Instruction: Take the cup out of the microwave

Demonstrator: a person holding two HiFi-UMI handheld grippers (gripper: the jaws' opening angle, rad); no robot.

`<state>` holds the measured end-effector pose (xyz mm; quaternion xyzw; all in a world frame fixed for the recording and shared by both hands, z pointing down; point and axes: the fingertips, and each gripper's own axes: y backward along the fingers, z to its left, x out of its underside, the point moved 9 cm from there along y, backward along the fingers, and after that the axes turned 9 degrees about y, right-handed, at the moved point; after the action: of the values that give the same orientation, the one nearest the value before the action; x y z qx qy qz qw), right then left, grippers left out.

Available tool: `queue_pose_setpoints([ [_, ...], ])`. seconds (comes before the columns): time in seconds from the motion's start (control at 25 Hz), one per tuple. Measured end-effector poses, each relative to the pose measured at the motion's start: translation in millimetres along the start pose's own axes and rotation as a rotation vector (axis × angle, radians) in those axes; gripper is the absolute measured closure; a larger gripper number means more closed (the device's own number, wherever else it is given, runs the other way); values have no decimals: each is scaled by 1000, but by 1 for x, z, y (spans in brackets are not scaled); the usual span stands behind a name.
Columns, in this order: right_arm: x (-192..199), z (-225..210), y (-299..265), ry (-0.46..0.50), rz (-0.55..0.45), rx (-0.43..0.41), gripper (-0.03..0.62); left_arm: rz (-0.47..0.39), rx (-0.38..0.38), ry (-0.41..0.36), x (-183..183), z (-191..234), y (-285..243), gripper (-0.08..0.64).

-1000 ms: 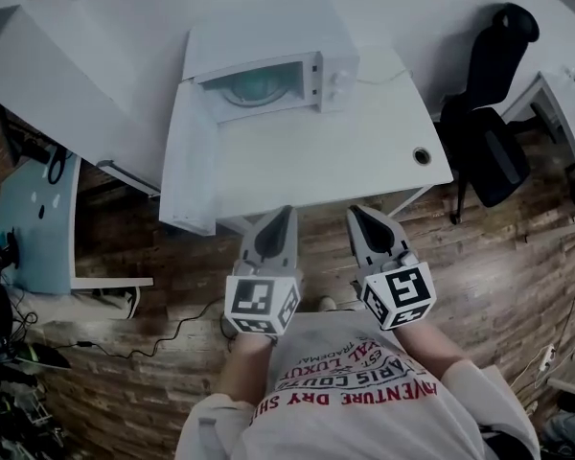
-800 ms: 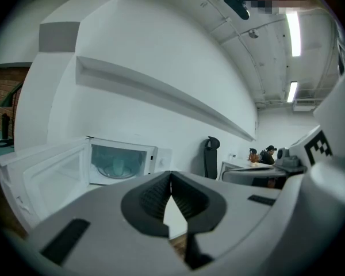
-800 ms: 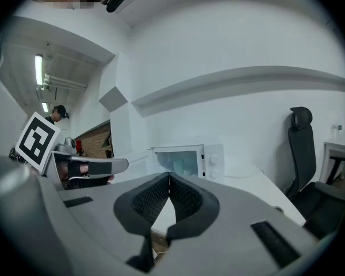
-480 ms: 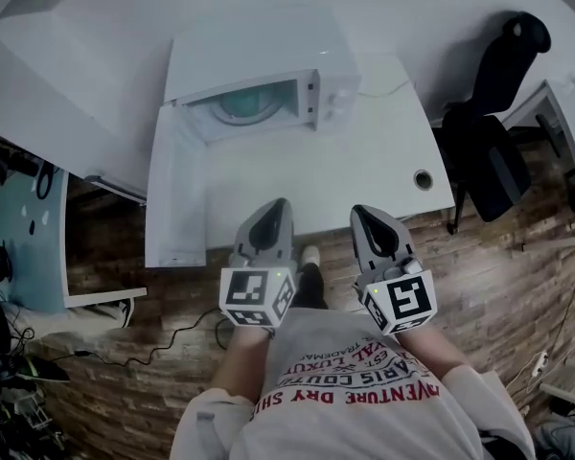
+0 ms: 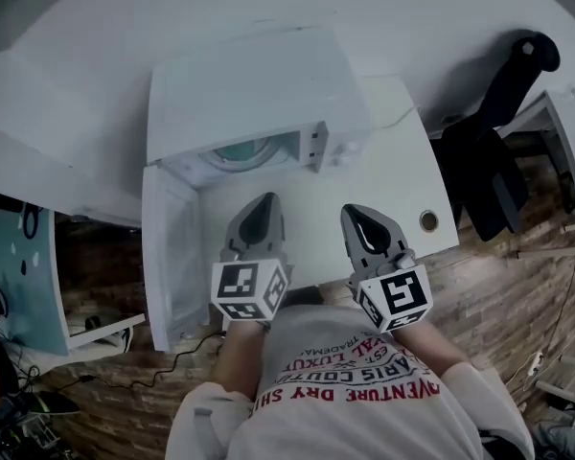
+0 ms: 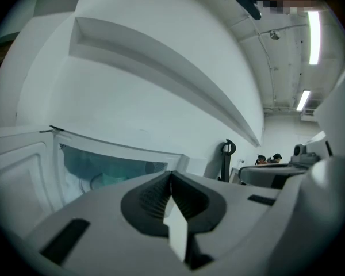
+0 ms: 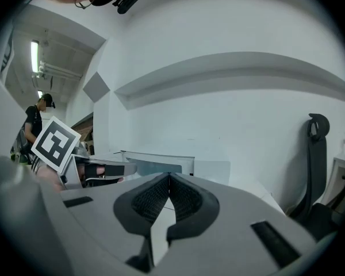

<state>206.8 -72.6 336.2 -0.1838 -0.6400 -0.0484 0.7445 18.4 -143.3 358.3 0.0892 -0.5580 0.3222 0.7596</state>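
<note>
A boxy white microwave [image 5: 249, 89] stands open on the smooth white table [image 5: 393, 166].

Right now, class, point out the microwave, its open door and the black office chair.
microwave [image 5: 249, 89]: head view, on its white top panel.
open door [image 5: 168, 252]: head view, on the door's inner face, swung out at the microwave's left.
black office chair [image 5: 479, 175]: head view, on its broad lower part.
</note>
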Motion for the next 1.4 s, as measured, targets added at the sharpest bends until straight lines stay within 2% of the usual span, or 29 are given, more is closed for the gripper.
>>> queue_pose_setpoints([
  [0.32,4,-14,-69,2,37,-29,580,42,-24,7,1,33,-38,552],
  [0.6,14,-14,-109,1,74,-104,580,10,-89,-6,15,58,-49,552],
  [0.76,22,-13,-129,10,95,-179,580,7,-157,22,26,74,-59,552],
  [1.0,35,-19,-160,5,133,-260,580,0,-313,50,46,107,-84,549],
  [1.04,38,-19,-165,-4,141,-270,580,-5,-324,45,47,111,-87,535],
  [1.12,43,-19,-173,-15,153,-291,580,-5,-327,33,49,116,-93,452],
  [1.24,51,-18,-184,-23,168,-317,580,-4,-317,14,50,123,-102,409],
  [1.36,59,-16,-192,-29,183,-337,580,-1,-292,-44,50,128,-113,378],
  [1.4,61,-14,-194,-31,189,-344,580,4,-282,-72,51,130,-117,338],
])
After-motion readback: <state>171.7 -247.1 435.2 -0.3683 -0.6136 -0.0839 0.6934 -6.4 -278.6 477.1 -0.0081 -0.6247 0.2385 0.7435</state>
